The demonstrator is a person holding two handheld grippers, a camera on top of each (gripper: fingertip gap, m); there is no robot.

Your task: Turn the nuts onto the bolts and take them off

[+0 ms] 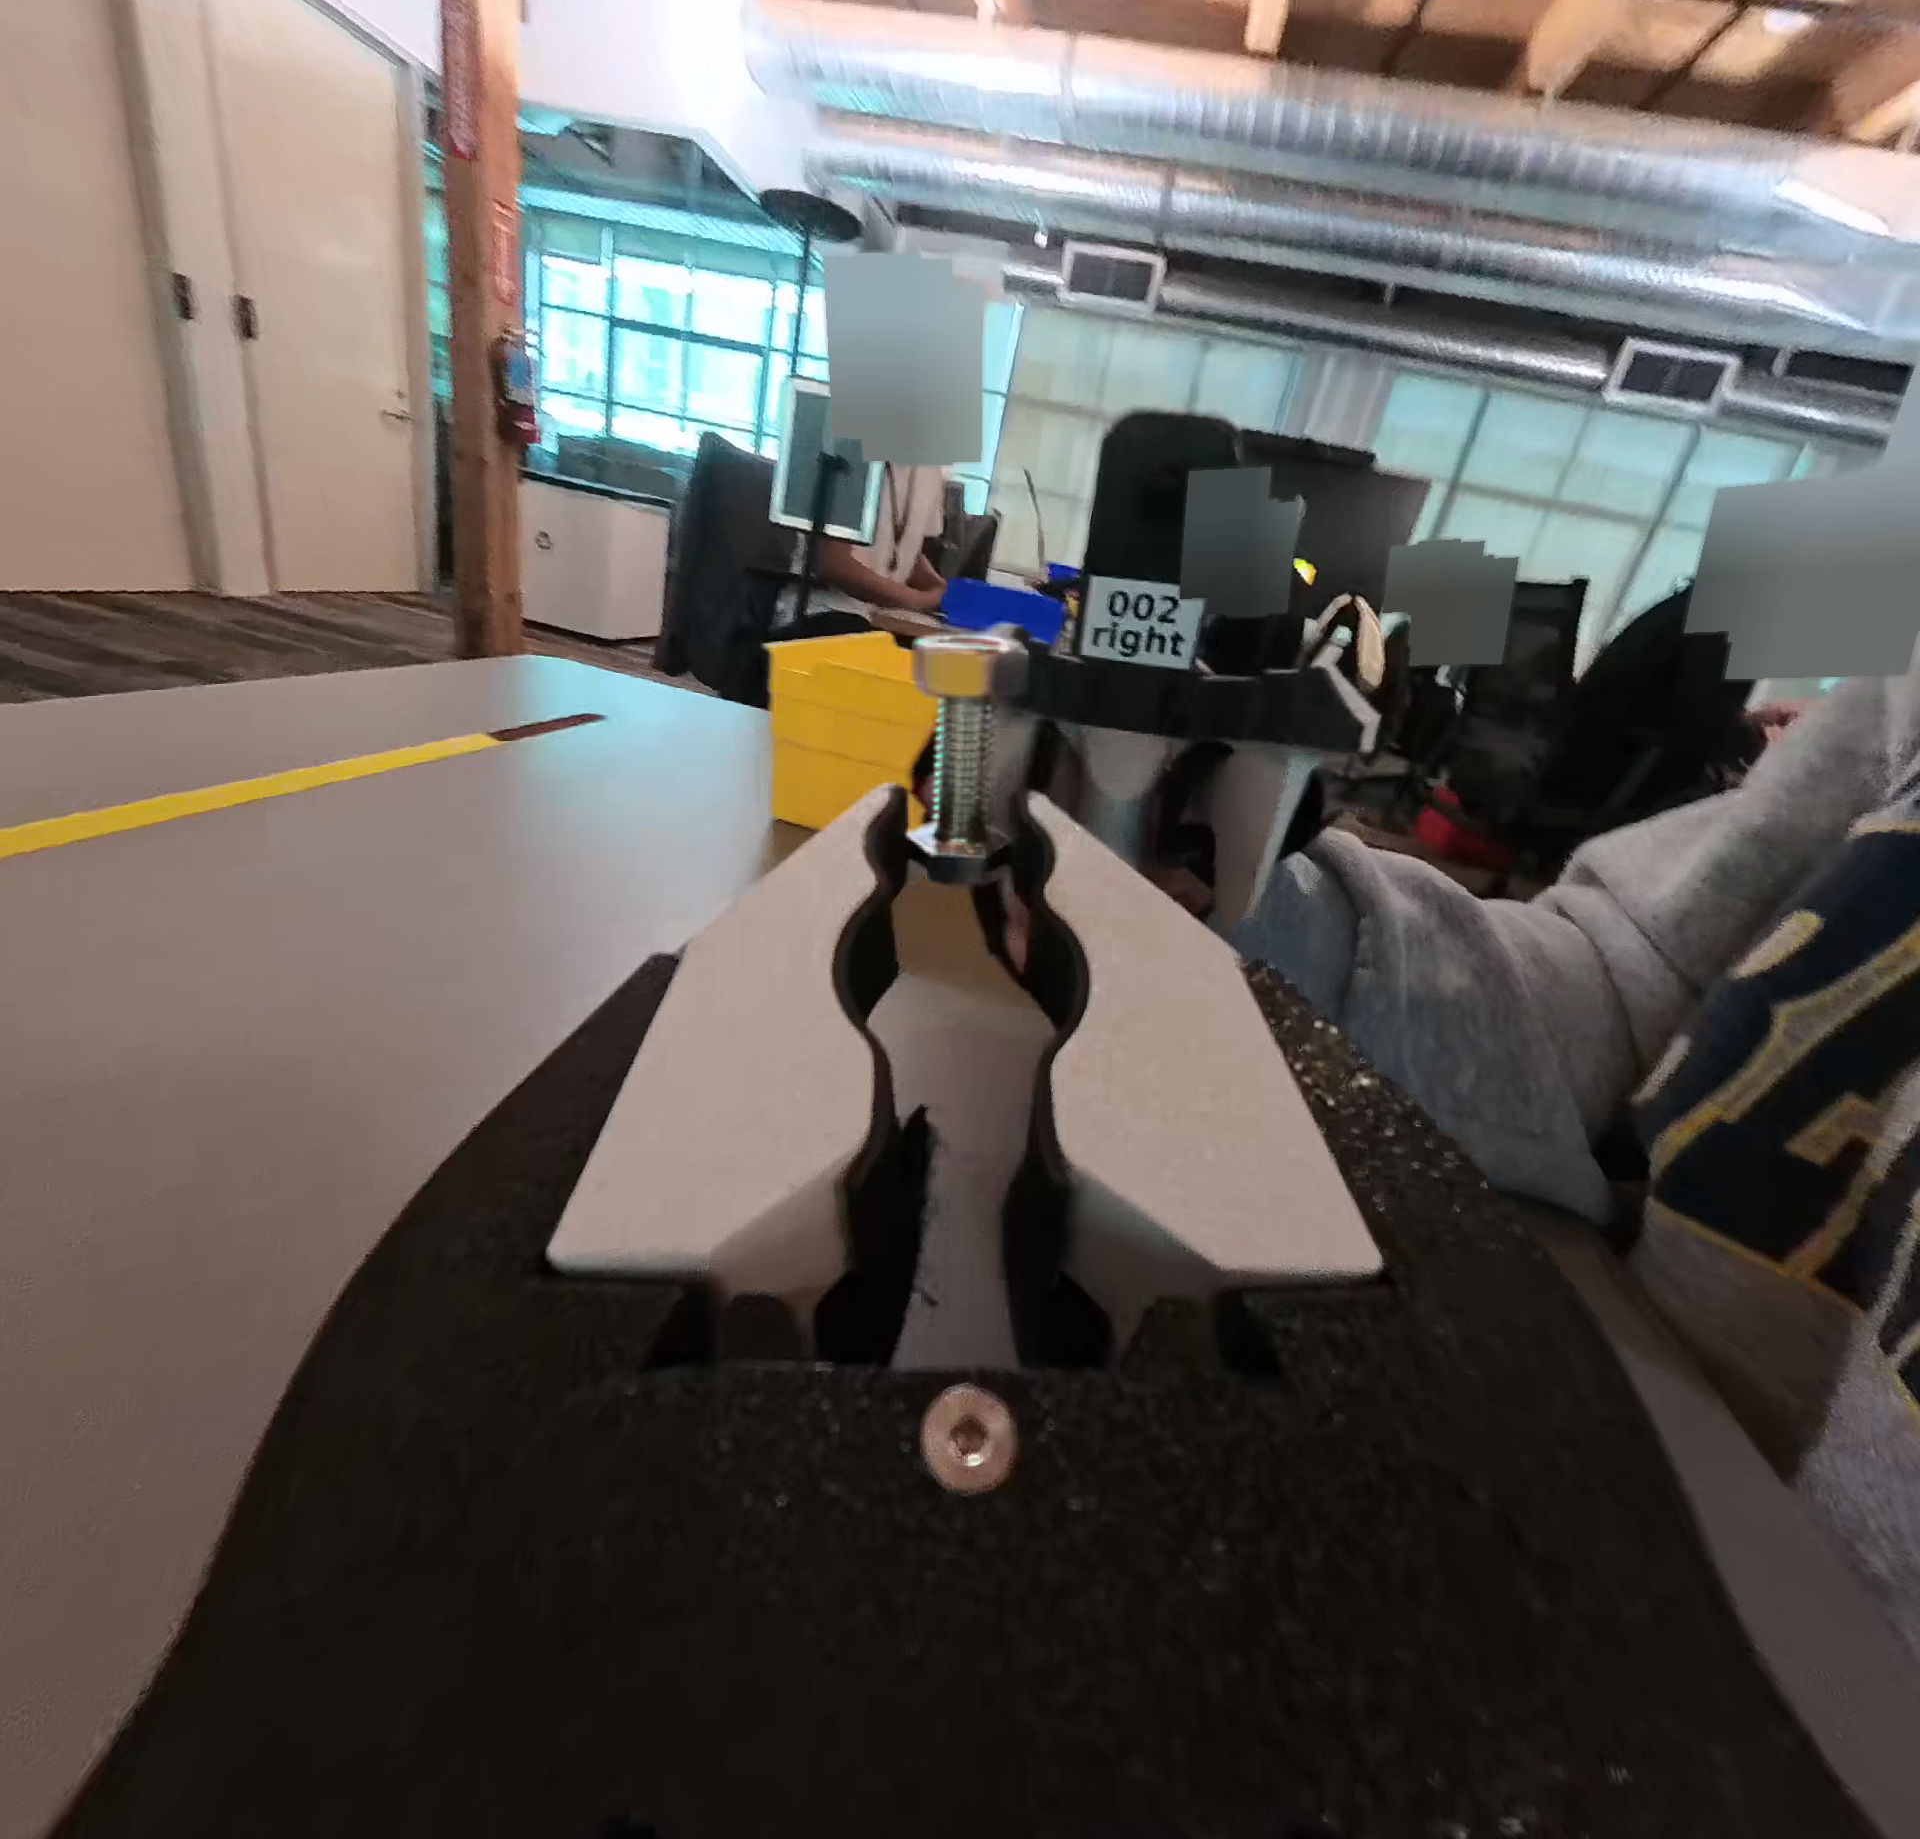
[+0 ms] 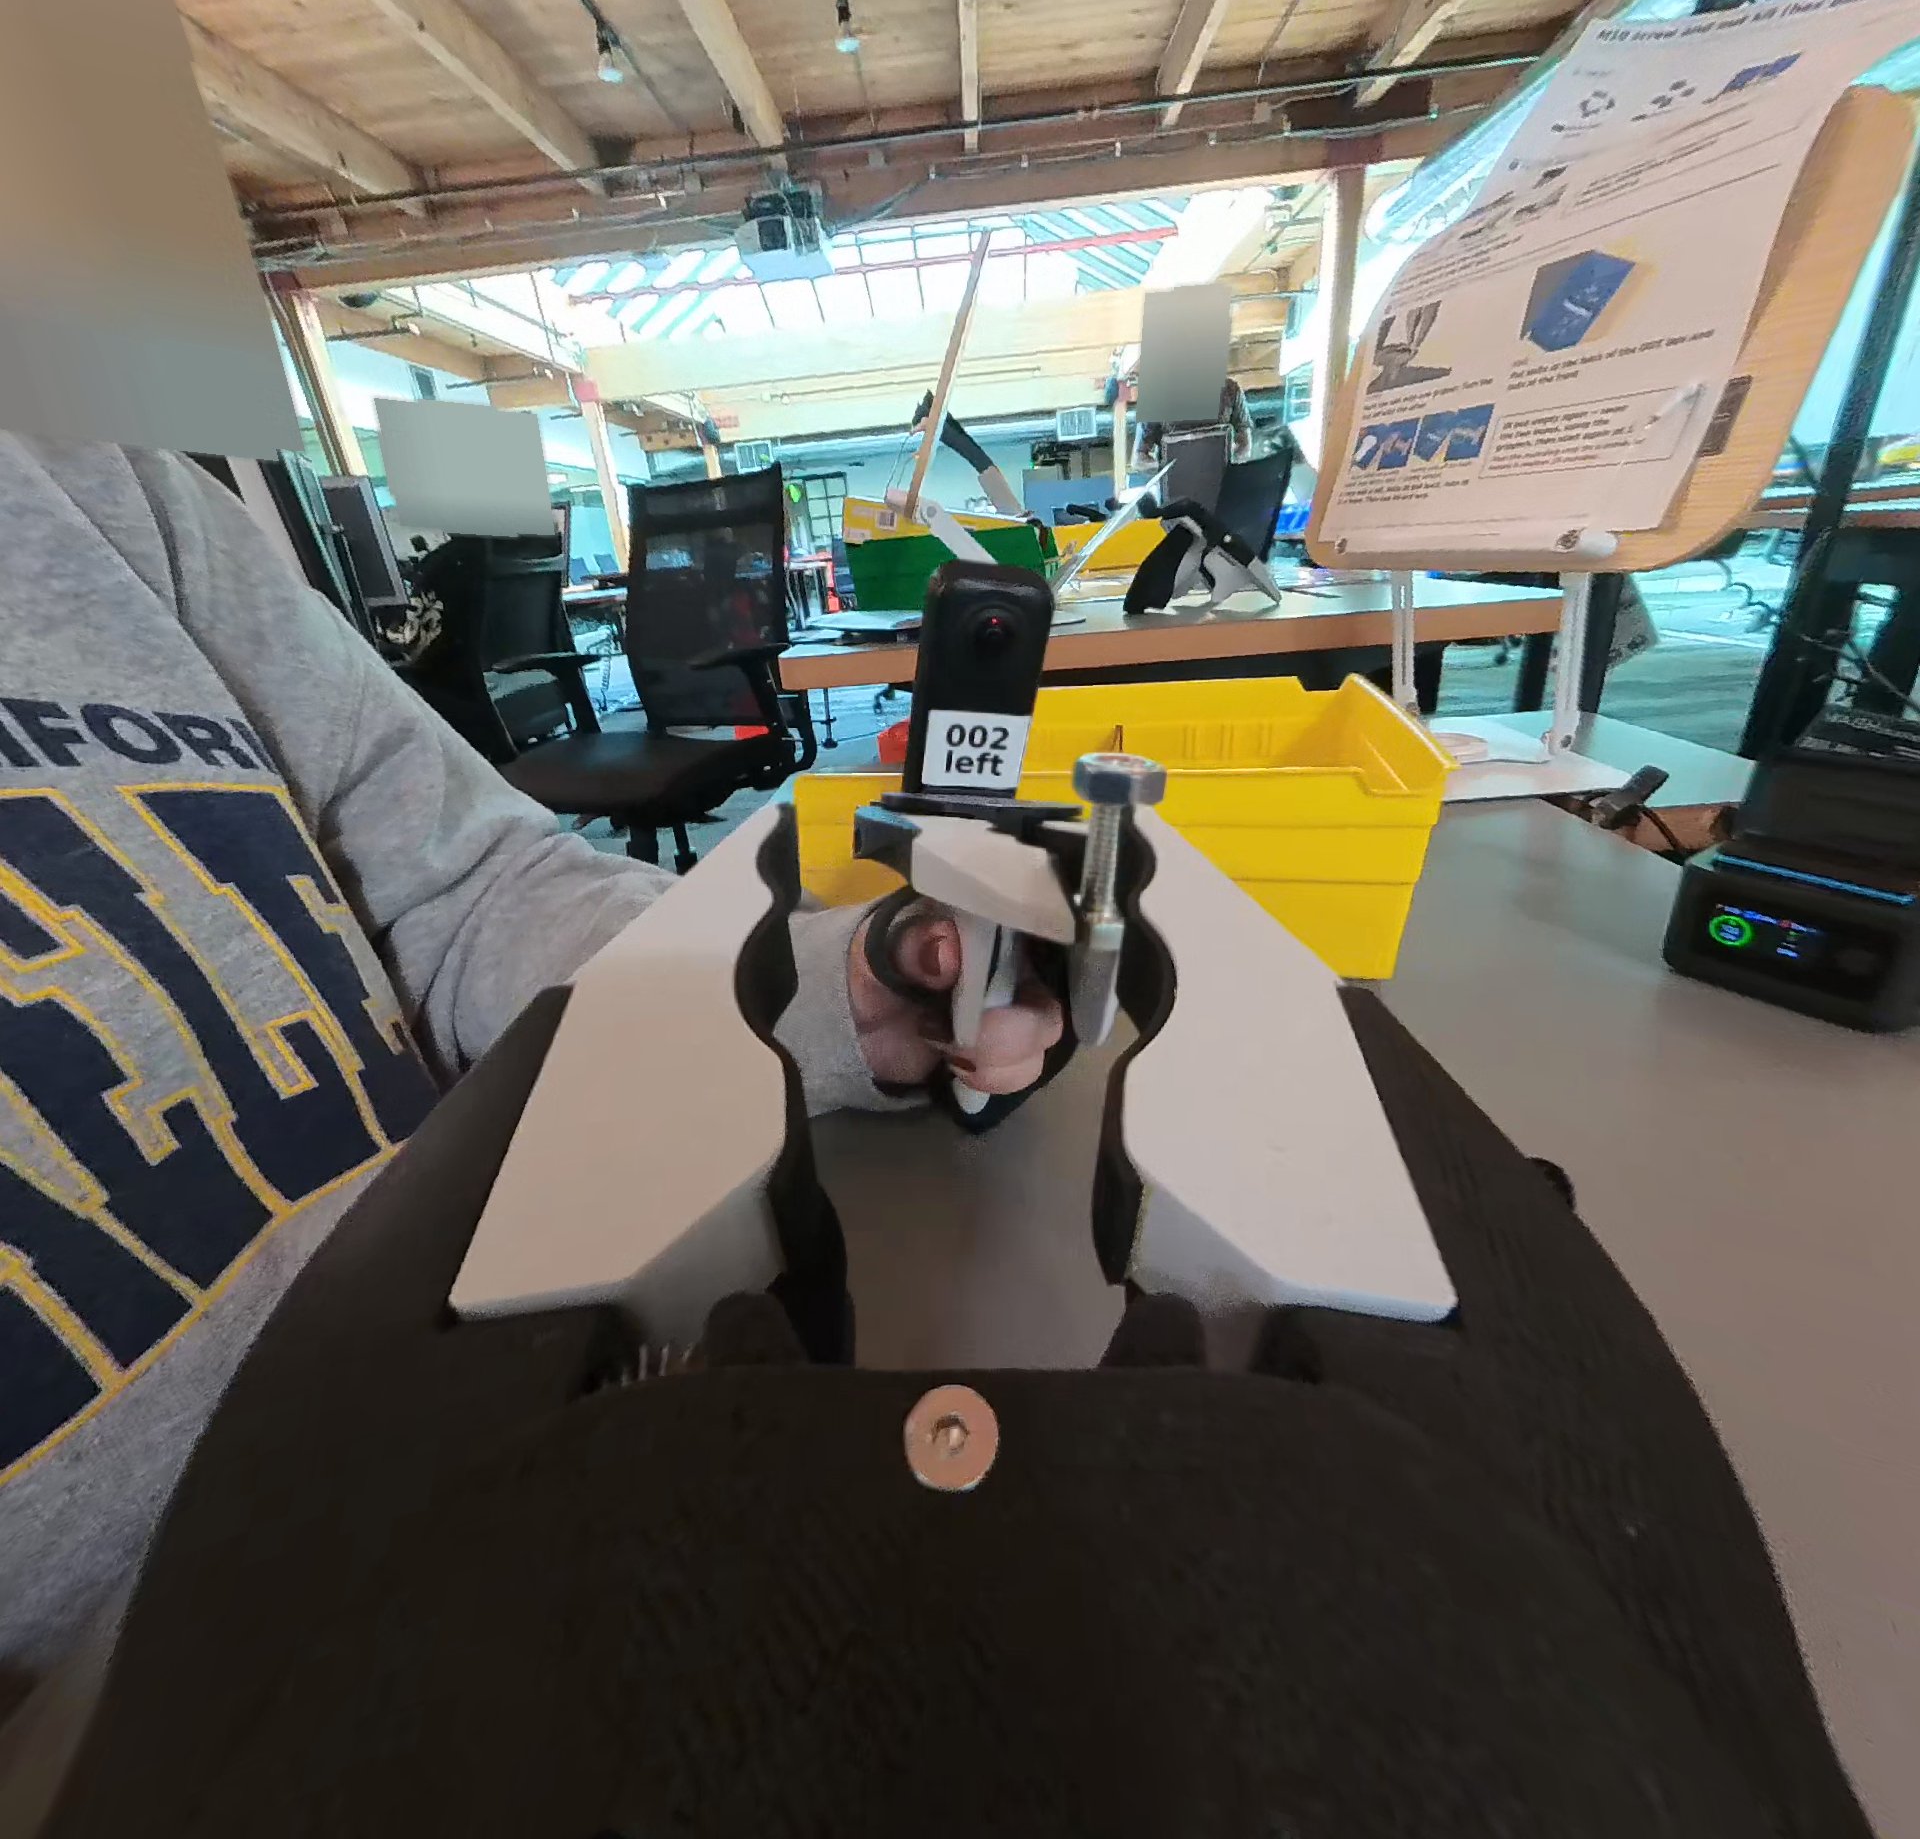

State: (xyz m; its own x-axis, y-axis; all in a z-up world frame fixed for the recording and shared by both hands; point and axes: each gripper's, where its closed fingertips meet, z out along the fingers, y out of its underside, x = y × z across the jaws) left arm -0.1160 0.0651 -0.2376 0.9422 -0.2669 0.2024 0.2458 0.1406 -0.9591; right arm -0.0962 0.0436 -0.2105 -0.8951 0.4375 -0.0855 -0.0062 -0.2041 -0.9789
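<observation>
Clamping the bolt by its lower end at the tips, the left gripper holds it upright at centre frame, a nut at its top end. In the right wrist view the right gripper stands wide open around the left one, empty. A yellow bin sits on the table behind, right of centre.

Grey sweatshirt sleeve (navy-gold lettering), white fingers, black bodies

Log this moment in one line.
left tongs: shut on bolt, upright | nut: atop bolt | right tongs: open, around bolt
</observation>
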